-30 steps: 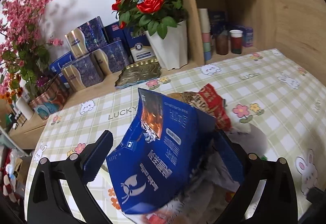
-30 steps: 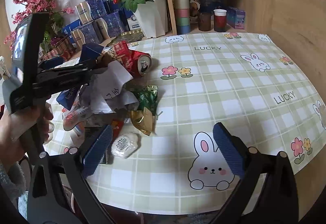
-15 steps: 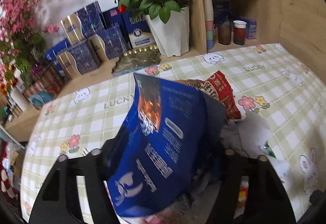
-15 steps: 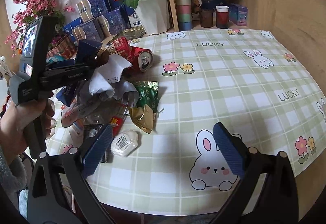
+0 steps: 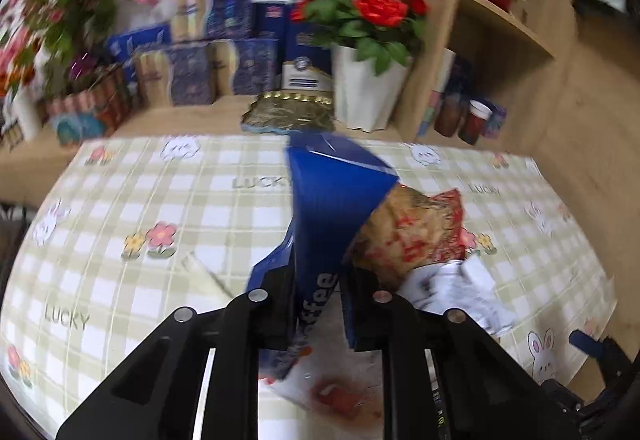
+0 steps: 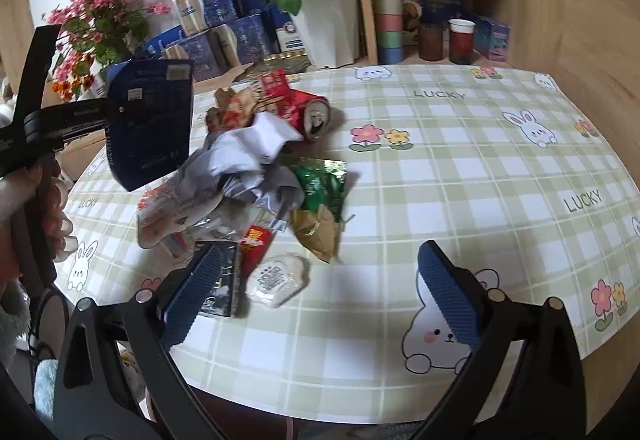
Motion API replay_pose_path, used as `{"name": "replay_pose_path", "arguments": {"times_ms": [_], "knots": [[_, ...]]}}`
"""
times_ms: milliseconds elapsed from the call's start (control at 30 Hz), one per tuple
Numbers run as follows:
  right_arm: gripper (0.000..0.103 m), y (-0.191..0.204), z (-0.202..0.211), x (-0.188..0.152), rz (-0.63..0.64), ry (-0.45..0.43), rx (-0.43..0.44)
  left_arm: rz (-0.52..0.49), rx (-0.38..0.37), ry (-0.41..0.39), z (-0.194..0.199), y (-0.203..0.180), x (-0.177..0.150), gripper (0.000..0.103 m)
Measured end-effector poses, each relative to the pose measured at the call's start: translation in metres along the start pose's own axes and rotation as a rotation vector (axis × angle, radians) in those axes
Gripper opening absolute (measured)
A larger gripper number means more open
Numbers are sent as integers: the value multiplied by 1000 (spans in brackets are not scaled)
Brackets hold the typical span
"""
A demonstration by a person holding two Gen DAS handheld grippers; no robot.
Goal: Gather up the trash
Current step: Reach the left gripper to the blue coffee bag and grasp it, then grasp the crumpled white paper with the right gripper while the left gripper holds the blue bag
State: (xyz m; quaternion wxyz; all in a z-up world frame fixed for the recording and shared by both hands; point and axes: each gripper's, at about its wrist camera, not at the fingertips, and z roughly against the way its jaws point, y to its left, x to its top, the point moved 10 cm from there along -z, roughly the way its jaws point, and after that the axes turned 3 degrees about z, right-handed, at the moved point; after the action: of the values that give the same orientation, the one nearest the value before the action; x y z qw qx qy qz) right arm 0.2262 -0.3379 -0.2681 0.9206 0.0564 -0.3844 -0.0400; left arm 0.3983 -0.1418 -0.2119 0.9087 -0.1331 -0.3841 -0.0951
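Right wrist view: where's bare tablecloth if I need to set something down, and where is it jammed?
Free: the right half of the table, from the red can across to the wooden wall, and the near strip around the big rabbit print. Crowded: the trash pile at left-centre, under the blue box in the closing left gripper.

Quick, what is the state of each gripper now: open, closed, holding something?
Left gripper: jaws closing on the blue carton, which sits between them, lifted off the table.
Right gripper: open, holding nothing.
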Motion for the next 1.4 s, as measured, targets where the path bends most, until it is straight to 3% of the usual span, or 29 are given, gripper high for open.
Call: {"name": "replay_pose_path", "arguments": {"times_ms": [200,333,533,867,1200,1233,1333,1400], "knots": [[96,27,-14,-4,75,24,32,39,18,37,-11,32,-21,17],[84,51,-31,-13,134,70,75,45,10,22,-11,38,-23,16],[77,78,-50,-22,165,119,117,66,-11,0,-6,44,-19,16],[77,41,-53,26,117,36,5,84,-17,-48,15,58,-13,15],[74,48,-79,51,223,18,-26,48,-36,-78,40,56,-9,15],[69,50,-84,52,234,23,-26,46,-39,-79,43,55,-9,15],[38,59,-92,53,254,47,7,46,-47,-85,52,56,-8,15],[30,61,-89,56,247,38,18,48,-50,-91,58,57,-7,15]]}}
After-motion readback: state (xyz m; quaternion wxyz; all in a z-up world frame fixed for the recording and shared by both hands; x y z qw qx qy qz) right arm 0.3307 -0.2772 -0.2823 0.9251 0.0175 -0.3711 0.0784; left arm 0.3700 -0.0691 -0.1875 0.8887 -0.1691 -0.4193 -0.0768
